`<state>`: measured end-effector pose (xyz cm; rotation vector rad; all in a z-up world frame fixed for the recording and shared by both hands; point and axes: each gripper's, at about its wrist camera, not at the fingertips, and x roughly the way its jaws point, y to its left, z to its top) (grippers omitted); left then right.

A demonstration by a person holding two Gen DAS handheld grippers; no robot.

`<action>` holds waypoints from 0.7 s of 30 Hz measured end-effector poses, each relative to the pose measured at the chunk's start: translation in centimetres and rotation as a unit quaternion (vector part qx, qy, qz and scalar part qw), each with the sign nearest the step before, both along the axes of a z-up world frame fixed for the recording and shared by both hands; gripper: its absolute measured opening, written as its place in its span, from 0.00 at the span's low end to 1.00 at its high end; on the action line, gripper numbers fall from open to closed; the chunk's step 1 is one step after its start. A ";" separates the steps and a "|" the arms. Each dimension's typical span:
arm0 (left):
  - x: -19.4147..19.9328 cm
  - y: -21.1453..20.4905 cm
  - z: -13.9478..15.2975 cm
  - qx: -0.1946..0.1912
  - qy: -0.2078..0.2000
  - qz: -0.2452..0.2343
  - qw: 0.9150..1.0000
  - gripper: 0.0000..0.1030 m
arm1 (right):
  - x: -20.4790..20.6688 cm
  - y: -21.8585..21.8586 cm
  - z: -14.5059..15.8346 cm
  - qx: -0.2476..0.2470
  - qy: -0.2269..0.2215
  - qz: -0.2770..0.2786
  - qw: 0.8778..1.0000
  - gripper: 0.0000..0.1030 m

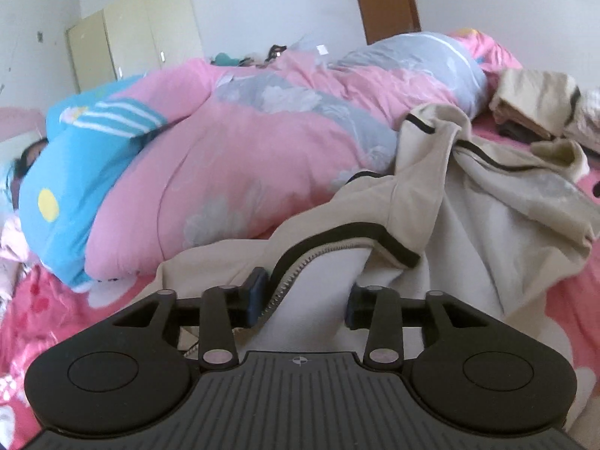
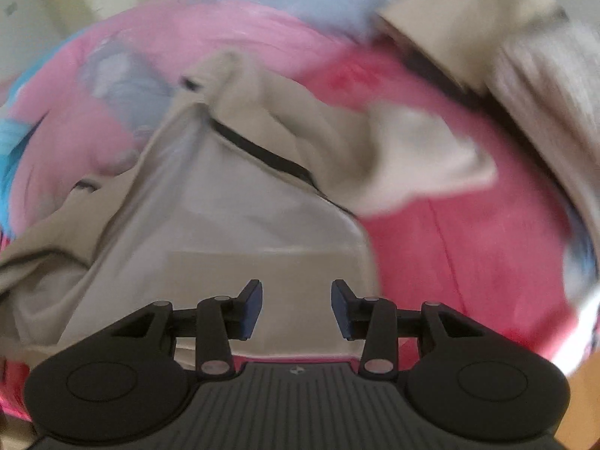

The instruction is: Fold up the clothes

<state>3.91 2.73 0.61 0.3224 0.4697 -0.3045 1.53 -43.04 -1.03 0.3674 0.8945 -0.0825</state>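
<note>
A beige zip-up jacket (image 1: 468,232) with black trim lies crumpled on a pink bedsheet (image 1: 48,300). My left gripper (image 1: 305,302) hovers low over its near edge. The jaws stand apart, with the pale lining bulging loosely between them and the zipper (image 1: 285,277) running beside the left finger (image 1: 257,296). In the blurred right wrist view, the same jacket (image 2: 225,202) spreads below my right gripper (image 2: 296,309). That gripper is open over the hem, with nothing pinched. A sleeve (image 2: 420,165) lies out to the right on the sheet.
A bulky pink and grey quilt (image 1: 243,157) and a blue cushion (image 1: 75,172) fill the bed behind the jacket. A stack of folded beige clothes (image 1: 532,101) sits at the far right. A cream wardrobe (image 1: 138,41) and a brown door (image 1: 386,0) stand against the wall.
</note>
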 end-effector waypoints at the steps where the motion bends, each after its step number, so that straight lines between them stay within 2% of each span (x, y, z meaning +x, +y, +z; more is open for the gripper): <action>1: 0.1 0.0 0.2 0.000 0.002 0.008 1.000 0.40 | 0.1 -0.5 -0.6 0.007 0.002 -0.008 1.000 0.42; 4: 1.0 0.9 0.8 -0.024 0.011 0.049 0.998 0.41 | 1.5 -1.8 -2.5 0.021 0.014 -0.026 0.999 0.44; 5: 1.5 1.3 1.0 -0.035 0.013 0.066 0.997 0.42 | 2.1 -2.1 -3.2 0.026 0.018 -0.029 0.999 0.48; 7: 2.0 1.9 1.2 -0.037 0.008 0.101 0.994 0.42 | 2.1 -1.3 -3.7 0.052 0.005 -0.001 0.999 0.54; 8: 2.0 2.0 1.3 -0.031 0.005 0.110 0.993 0.42 | 2.2 -0.8 -4.0 0.065 -0.002 0.013 0.998 0.53; 9: 1.6 1.8 1.3 -0.023 0.003 0.105 0.994 0.42 | 2.2 -0.4 -4.3 0.078 -0.008 0.026 0.997 0.50; 10: 1.0 1.4 1.4 -0.016 -0.001 0.091 0.996 0.42 | 2.2 0.1 -4.5 0.089 -0.014 0.042 0.995 0.38; 11: 0.1 0.9 1.3 -0.008 -0.005 0.074 0.997 0.44 | 2.1 1.3 -4.6 0.083 -0.012 0.069 0.994 0.12; 12: -0.8 0.3 1.2 0.000 -0.010 0.055 0.998 0.46 | 1.9 2.6 -4.6 0.075 -0.011 0.095 0.993 0.00; 13: -1.8 -0.2 1.0 0.008 -0.014 0.037 0.999 0.51 | 1.6 3.6 -4.5 0.050 -0.018 0.107 0.993 0.00; 15: -3.0 -1.5 0.4 0.033 -0.023 0.010 0.999 0.53 | 0.9 4.5 -4.0 0.013 -0.040 0.118 0.992 0.00; 19: -3.4 -3.5 -0.9 0.085 -0.042 -0.008 0.995 0.54 | -0.6 0.2 0.7 0.002 -0.114 0.042 0.993 0.00; 21: -2.2 -3.7 -1.0 0.080 -0.033 0.004 0.996 0.54 | -1.8 -2.9 3.8 -0.026 -0.153 -0.003 0.988 0.00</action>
